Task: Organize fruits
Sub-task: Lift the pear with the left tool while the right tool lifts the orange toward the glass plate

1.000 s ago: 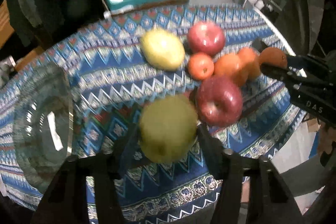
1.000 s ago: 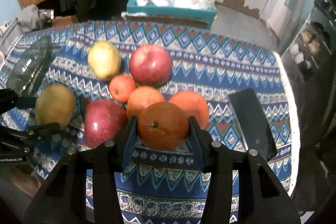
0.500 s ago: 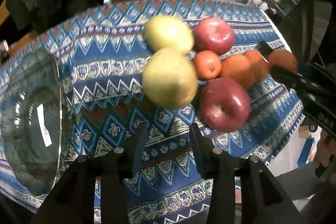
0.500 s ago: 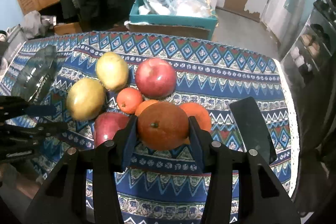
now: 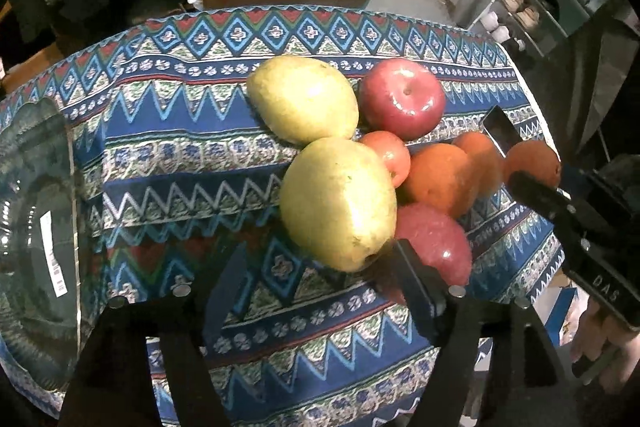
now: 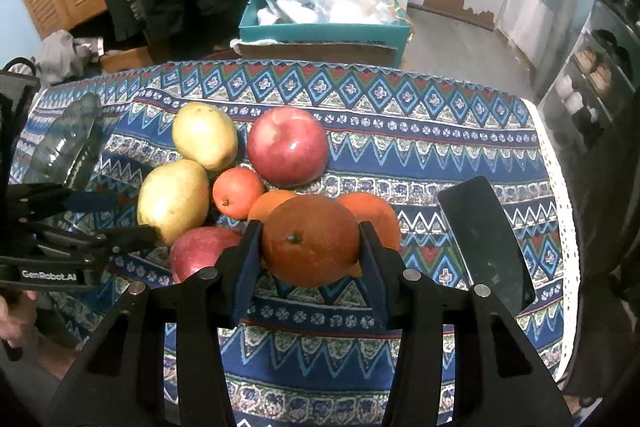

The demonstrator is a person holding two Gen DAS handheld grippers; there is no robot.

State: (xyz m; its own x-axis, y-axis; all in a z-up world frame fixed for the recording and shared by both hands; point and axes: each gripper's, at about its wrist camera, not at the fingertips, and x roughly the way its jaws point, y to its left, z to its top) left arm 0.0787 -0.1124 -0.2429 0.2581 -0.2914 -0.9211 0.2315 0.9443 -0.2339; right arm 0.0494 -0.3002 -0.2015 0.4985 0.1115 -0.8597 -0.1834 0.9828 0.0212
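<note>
My left gripper hangs low over the patterned cloth, its jaws opening. A yellow-green pear lies just past the fingertips, its near end beside the right finger, and no pad presses on it. It rests against a second pear and a red apple. My right gripper is shut on an orange, held just above two more oranges. Another red apple and a small tangerine complete the cluster. The left gripper shows at the left edge of the right wrist view.
A clear glass bowl stands on the cloth at the left. A flat black slab lies to the right of the fruit. Behind the table is a teal box with bags. A hand grips the right tool.
The pear was held between the left fingers a second ago. It now lies on the cloth against the other fruit, and those jaws stand wider apart. The right gripper keeps its orange.
</note>
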